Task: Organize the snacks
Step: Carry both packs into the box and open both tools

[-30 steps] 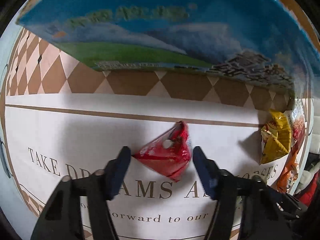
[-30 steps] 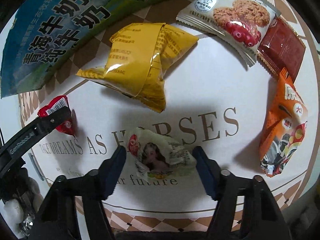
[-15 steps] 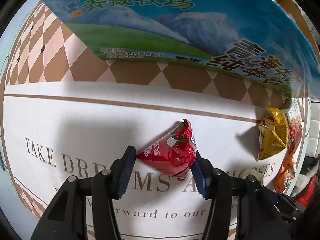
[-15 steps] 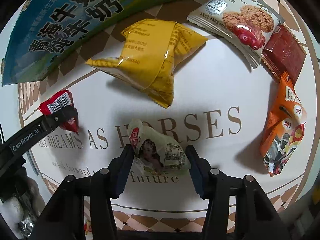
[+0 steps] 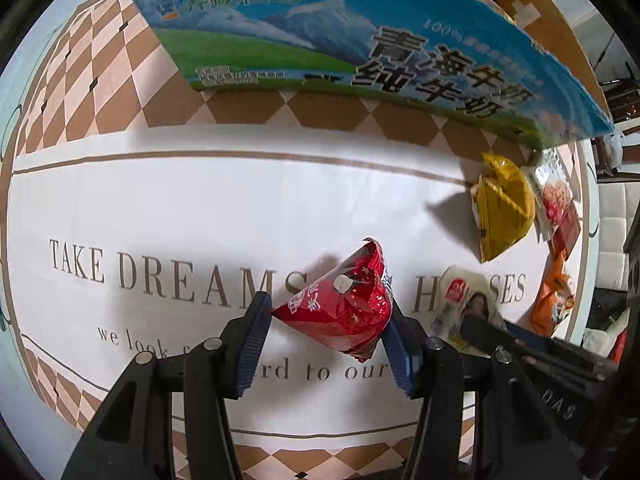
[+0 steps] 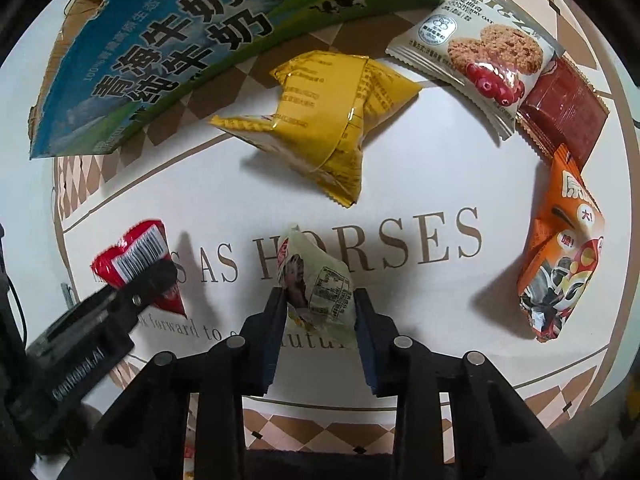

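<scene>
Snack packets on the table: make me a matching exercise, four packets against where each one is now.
Things:
1. red packet
2. pale green packet
3. yellow packet
4. orange packet

Places:
A. lying on the cloth just below the milk carton
B. clamped in the right gripper
C. lying at the cloth's right edge, below the dark red packet
D. clamped in the left gripper

Pairs: 1-D, 2-B, 3-A, 4-C
</scene>
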